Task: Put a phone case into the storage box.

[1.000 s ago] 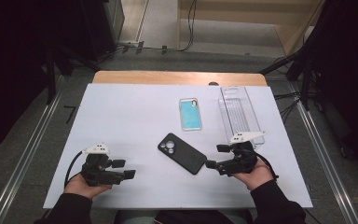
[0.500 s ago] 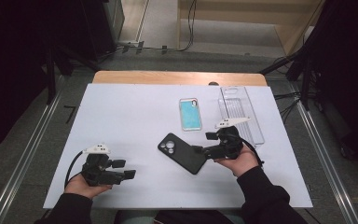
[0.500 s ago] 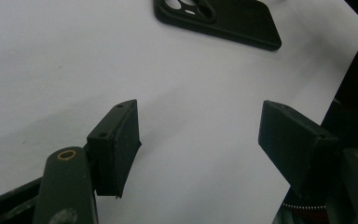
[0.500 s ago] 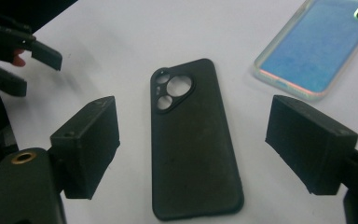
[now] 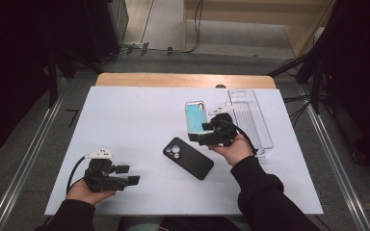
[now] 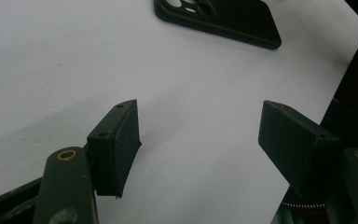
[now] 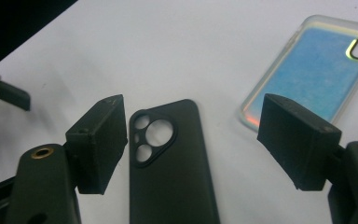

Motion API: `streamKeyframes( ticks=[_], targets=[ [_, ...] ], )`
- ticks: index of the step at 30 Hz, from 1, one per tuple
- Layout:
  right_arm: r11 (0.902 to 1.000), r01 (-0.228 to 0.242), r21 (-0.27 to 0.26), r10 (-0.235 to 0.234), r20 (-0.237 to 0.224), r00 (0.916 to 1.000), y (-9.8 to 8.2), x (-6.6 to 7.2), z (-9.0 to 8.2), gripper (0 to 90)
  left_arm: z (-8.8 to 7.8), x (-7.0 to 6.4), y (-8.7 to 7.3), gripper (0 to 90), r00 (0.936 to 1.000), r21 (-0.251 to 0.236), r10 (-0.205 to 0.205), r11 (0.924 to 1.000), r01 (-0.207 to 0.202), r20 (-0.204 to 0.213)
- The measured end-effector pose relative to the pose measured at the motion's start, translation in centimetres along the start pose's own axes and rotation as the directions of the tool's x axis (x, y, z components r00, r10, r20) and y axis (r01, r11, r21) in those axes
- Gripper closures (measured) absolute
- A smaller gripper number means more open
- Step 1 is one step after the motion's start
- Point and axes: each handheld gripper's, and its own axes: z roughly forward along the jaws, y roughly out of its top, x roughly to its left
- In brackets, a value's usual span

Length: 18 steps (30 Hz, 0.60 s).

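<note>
The black phone case [image 5: 188,158] lies flat mid-table, untouched, while the right gripper [image 5: 196,137], jaws apart and just closing a little on nothing, hovers between it and the blue case [image 5: 195,118], left gripper [image 5: 131,176] open near the front edge.

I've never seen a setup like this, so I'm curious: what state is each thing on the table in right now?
Left gripper: open, empty, low over the table.
Right gripper: jaws open and just been closing a little, nothing between them, near the teal case.
Black phone case: flat, camera holes up, untouched.
Teal case: flat, untouched.
Clear tray: flat at the right edge.
</note>
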Motion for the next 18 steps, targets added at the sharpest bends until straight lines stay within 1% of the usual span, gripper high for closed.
streamKeyframes(
  ticks=[1,4,7,9,10,12,14,15,17,18],
  targets=[
    [0.9999,-0.011,0.002,0.011,0.002,0.9999,0.2,-0.1,0.2,22.7,0.0,0.0,0.0,29.5,1.0,0.0,-0.001,1.0,0.001,0.001],
    [0.9998,-0.021,0.004,0.021,0.01,0.9997,0.7,-0.5,0.8,26.4,0.0,0.1,0.0,29.5,1.0,-0.003,-0.003,1.0,0.003,0.003],
    [0.9988,-0.044,0.02,0.044,0.009,0.999,1.1,-1.1,1.6,34.2,0.0,0.0,0.0,29.5,1.0,-0.002,0.0,1.0,0.0,0.003],
    [0.9973,-0.067,0.029,0.067,0.004,0.9977,1.4,-1.4,2.2,43.7,0.0,0.0,0.0,29.6,1.0,-0.002,0.0,1.0,0.0,0.004],
    [0.9958,-0.079,0.046,0.078,0.008,0.9969,1.6,-1.4,2.5,48.7,0.0,0.0,0.0,29.6,1.0,-0.003,0.0,1.0,0.0,0.005],
    [0.9957,-0.079,0.048,0.079,0.015,0.9968,1.8,-1.4,2.9,60.3,0.0,0.0,0.0,29.6,1.0,-0.005,-0.003,1.0,0.003,0.004],
    [0.9952,-0.076,0.061,0.075,0.018,0.997,2.1,-1.4,3.7,69.3,-0.1,0.1,0.0,29.6,1.0,-0.005,-0.002,1.0,0.002,0.005],
    [0.995,-0.072,0.069,0.07,0.026,0.9972,2.2,-1.4,4.0,74.6,-0.1,0.0,0.0,29.6,1.0,-0.006,-0.002,1.0,0.002,0.002],
    [0.9951,-0.072,0.068,0.07,0.037,0.9969,2.4,-1.6,4.6,85.1,-0.1,0.0,0.0,29.6,1.0,-0.009,-0.003,1.0,0.003,0.006],
    [0.9951,-0.073,0.068,0.069,0.055,0.9961,2.4,-1.8,4.9,87.7,-0.1,0.0,0.0,29.6,1.0,-0.009,-0.002,1.0,0.002,0.007]
  ],
)
